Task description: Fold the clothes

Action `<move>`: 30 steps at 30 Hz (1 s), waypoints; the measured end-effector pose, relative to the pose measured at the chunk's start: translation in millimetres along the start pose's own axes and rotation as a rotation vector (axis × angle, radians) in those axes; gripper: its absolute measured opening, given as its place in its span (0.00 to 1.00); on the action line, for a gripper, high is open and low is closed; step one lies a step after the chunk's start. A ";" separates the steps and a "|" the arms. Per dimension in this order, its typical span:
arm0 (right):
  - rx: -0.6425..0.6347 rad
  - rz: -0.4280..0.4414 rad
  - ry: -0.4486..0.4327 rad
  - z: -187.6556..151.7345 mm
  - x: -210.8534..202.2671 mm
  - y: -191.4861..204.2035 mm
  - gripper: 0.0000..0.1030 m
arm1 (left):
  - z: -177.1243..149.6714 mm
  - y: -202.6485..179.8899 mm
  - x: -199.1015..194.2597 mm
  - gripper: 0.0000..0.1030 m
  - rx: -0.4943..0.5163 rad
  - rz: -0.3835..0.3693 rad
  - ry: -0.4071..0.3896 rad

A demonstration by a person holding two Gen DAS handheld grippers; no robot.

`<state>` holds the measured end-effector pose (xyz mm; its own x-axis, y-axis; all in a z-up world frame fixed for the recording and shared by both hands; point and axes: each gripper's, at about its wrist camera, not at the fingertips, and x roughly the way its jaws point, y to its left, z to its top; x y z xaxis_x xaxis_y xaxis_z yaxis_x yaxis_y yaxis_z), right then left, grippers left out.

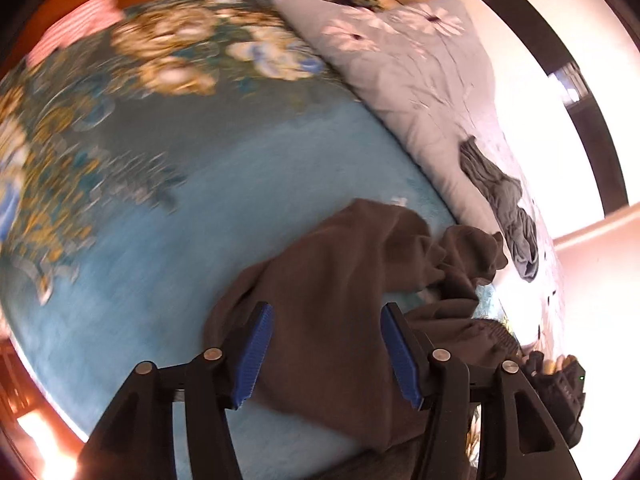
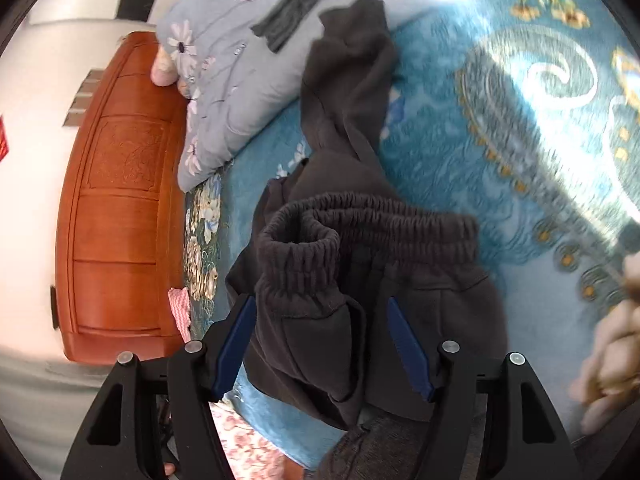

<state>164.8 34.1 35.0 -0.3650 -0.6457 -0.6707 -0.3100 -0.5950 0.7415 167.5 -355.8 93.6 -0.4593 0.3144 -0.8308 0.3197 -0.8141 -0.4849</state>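
Note:
Dark brown-grey sweatpants lie crumpled on a blue patterned bedspread. My left gripper is open, its blue pads on either side of the fabric, just above it. In the right wrist view the pants show their ribbed elastic waistband and a cuff. My right gripper is open, with the cuff end of the fabric lying between its fingers.
A grey floral quilt lies along the bed's far side with a grey garment on it. A wooden headboard stands at the left of the right wrist view. The other gripper and hand sit at the right edge.

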 end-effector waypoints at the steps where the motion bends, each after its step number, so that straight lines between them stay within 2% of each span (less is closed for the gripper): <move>1: 0.019 0.002 0.010 0.7 4.0 -1.0 0.67 | 7.3 -9.6 11.7 0.60 0.017 0.018 0.019; 6: 0.072 0.030 0.058 2.8 22.3 -1.3 0.65 | 41.4 -47.8 71.6 0.60 0.075 0.162 0.118; 9: 0.076 0.049 0.055 4.3 24.8 -0.4 0.56 | 53.8 -63.3 99.6 0.61 0.170 0.302 0.138; 13: 0.084 0.080 0.052 5.5 27.3 -1.4 0.38 | 55.3 -62.9 120.7 0.59 0.211 0.401 0.183; 15: 0.085 0.095 0.053 5.9 26.9 -1.0 0.33 | 55.5 -57.1 123.9 0.43 0.205 0.426 0.196; 17: 0.088 0.123 0.043 7.1 20.7 0.4 0.27 | 54.9 -47.6 119.3 0.13 0.173 0.419 0.199; 18: 0.088 0.139 0.035 8.2 16.4 1.5 0.26 | 54.5 -42.8 117.0 0.12 0.157 0.416 0.201; 22: 0.089 0.219 -0.015 12.8 -10.5 4.2 0.22 | 51.7 -32.5 86.2 0.10 0.072 0.282 0.143; 26: 0.090 0.310 -0.134 19.5 -64.8 -1.5 0.17 | 32.2 -25.6 37.5 0.09 -0.070 0.074 0.038; 30: 0.101 0.351 -0.267 22.0 -125.5 -19.4 0.16 | 6.0 -16.8 -13.1 0.09 -0.199 -0.141 -0.088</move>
<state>197.3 137.2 105.2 -0.6730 -0.6458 -0.3607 -0.2068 -0.3039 0.9300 163.2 -349.2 114.3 -0.5785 0.3670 -0.7285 0.4006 -0.6501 -0.6456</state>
